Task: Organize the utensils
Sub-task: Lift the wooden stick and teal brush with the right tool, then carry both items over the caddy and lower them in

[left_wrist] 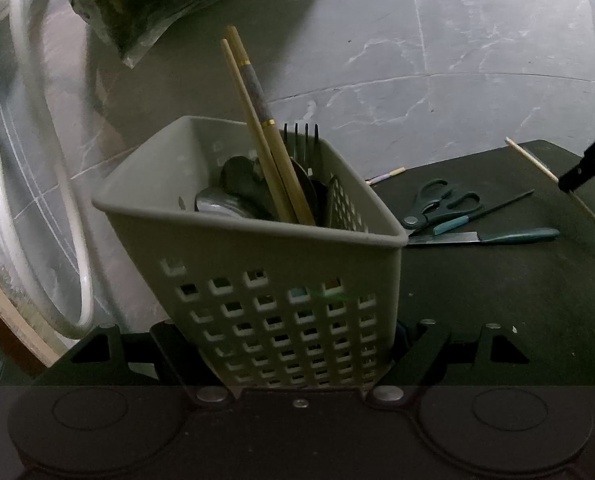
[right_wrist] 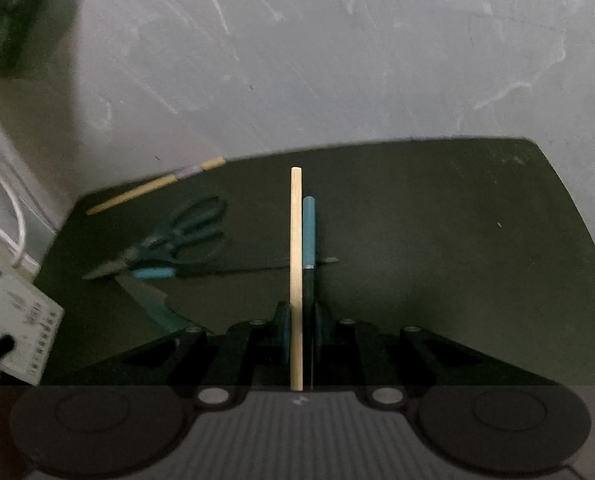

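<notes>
A beige perforated basket (left_wrist: 257, 240) fills the left wrist view, with my left gripper (left_wrist: 293, 344) shut on its lower walls. Standing in it are two wooden chopsticks (left_wrist: 265, 140), a fork (left_wrist: 303, 140) and spoons (left_wrist: 233, 196). In the right wrist view my right gripper (right_wrist: 302, 332) is shut on a plain wooden chopstick (right_wrist: 296, 264) and a black chopstick with a blue end (right_wrist: 309, 232), both pointing forward above the dark mat (right_wrist: 437, 240). The basket's corner (right_wrist: 17, 320) shows at that view's left edge. My right gripper (left_wrist: 585, 164) also shows at the far right of the left view.
On the mat (left_wrist: 497, 300) lie green-handled scissors (left_wrist: 441, 204), a teal-handled knife (left_wrist: 485, 237) and another blue-ended black chopstick (left_wrist: 477, 212). A purple-banded chopstick (left_wrist: 385, 175) rests at the mat's far edge. White hoses (left_wrist: 29, 160) and a bag of greens (left_wrist: 145, 4) sit at the left.
</notes>
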`<action>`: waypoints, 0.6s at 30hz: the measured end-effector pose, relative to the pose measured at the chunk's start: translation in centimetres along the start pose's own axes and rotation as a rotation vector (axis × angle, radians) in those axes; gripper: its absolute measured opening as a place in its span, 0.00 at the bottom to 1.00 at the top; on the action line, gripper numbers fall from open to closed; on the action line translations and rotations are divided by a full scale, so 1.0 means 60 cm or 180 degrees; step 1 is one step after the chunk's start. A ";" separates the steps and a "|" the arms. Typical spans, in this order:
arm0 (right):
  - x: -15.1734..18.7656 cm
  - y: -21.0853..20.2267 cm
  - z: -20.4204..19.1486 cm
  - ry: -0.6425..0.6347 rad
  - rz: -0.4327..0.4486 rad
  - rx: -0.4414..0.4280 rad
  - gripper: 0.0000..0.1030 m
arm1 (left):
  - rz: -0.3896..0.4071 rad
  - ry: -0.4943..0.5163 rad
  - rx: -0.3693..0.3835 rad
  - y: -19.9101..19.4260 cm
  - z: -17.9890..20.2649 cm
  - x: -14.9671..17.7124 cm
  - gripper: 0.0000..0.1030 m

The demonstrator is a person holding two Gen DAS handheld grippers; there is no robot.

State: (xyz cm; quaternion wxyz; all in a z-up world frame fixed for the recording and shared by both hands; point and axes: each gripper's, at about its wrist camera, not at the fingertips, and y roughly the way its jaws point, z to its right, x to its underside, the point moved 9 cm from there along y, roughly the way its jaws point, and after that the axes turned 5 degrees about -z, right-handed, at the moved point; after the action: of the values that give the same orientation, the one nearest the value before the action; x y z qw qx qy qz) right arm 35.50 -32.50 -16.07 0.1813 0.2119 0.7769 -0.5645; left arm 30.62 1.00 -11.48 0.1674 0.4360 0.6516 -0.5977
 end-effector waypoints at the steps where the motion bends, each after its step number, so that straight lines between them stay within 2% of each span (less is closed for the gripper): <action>1: -0.001 -0.006 -0.009 -0.0012 0.0069 -0.0038 0.13 | 0.0008 0.0004 0.0007 0.000 0.000 0.000 0.79; 10: -0.039 -0.078 -0.129 -0.0157 0.0706 -0.0486 0.13 | 0.0067 0.0097 0.0125 0.002 -0.001 0.002 0.79; 14: -0.075 -0.131 -0.211 -0.0194 0.1107 -0.0876 0.13 | 0.0092 0.0159 0.0187 0.001 -0.002 0.003 0.79; 18: -0.111 -0.180 -0.300 -0.0167 0.1582 -0.1434 0.13 | 0.0119 0.0231 0.0269 -0.004 -0.007 0.006 0.79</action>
State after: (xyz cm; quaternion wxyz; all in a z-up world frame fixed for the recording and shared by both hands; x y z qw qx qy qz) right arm 34.60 -19.12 1.40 0.3756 0.3350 0.8017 -0.3224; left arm 30.38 1.51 -11.51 0.1362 0.4762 0.6232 -0.6053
